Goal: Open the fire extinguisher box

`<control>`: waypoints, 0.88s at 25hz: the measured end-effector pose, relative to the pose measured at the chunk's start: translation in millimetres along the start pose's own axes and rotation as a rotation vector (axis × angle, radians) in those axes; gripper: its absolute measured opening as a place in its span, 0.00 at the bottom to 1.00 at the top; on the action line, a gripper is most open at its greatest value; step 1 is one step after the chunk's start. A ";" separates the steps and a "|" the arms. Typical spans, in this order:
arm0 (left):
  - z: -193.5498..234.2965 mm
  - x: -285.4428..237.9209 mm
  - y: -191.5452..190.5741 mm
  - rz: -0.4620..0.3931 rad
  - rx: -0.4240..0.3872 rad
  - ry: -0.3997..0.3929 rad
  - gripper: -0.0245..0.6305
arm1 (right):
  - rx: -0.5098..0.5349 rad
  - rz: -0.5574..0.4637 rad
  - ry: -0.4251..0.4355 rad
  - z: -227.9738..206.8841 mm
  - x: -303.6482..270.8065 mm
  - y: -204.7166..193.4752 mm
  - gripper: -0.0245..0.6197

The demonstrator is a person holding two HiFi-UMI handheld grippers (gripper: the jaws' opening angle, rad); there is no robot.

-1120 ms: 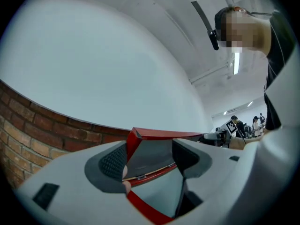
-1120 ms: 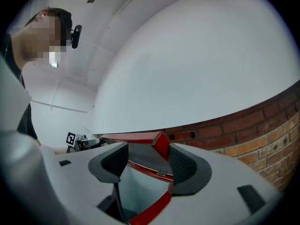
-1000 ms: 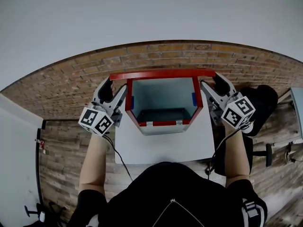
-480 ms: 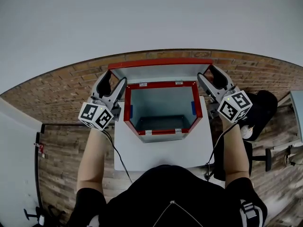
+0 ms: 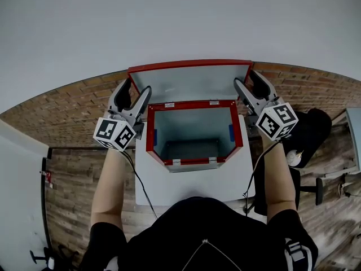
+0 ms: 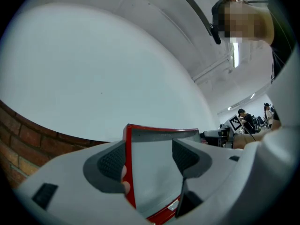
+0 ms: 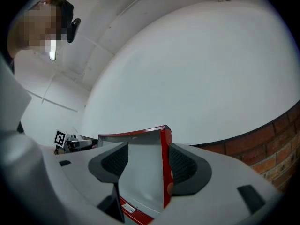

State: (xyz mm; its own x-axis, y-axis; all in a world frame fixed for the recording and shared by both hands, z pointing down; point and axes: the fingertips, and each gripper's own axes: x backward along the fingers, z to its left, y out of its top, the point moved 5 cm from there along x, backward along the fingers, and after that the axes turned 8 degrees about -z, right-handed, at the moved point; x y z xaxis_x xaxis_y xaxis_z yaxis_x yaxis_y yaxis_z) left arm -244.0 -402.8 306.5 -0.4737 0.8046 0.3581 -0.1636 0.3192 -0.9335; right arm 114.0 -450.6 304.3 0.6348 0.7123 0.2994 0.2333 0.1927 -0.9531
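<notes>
box on white table, close against the wall; red rim, grey inside, nothing seen in it. lid up, standing behind the opening, red edge along top and sides, grey inner face toward the person.

left gripper at lid's left edge. in left gripper view its jaws are wide, astride that edge: outer pad on the red strip, inner pad clear of the grey face. not clamped.

right gripper at lid's right edge, mirror of the left. right gripper view: jaws wide, red strip just beside the outer pad, inner pad apart from the lid.

marker cubes point back toward the person. brick runs below the white wall on both sides.
</notes>
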 end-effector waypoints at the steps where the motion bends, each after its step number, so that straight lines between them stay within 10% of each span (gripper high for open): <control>1: 1.3 -1.9 -0.4 0.001 -0.001 0.000 0.57 | 0.003 0.001 -0.003 -1.4 -2.4 -0.5 0.47; 22: 9.4 6.2 2.6 0.011 -0.044 0.027 0.57 | 0.017 0.000 -0.039 -17.1 3.0 7.2 0.47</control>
State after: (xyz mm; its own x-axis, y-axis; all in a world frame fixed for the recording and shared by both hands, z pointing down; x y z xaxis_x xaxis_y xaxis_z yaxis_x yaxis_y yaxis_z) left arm -255.5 -401.7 306.2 -0.4513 0.8212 0.3491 -0.1198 0.3319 -0.9357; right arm 130.2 -458.7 299.1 0.6058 0.7379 0.2975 0.2203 0.2037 -0.9539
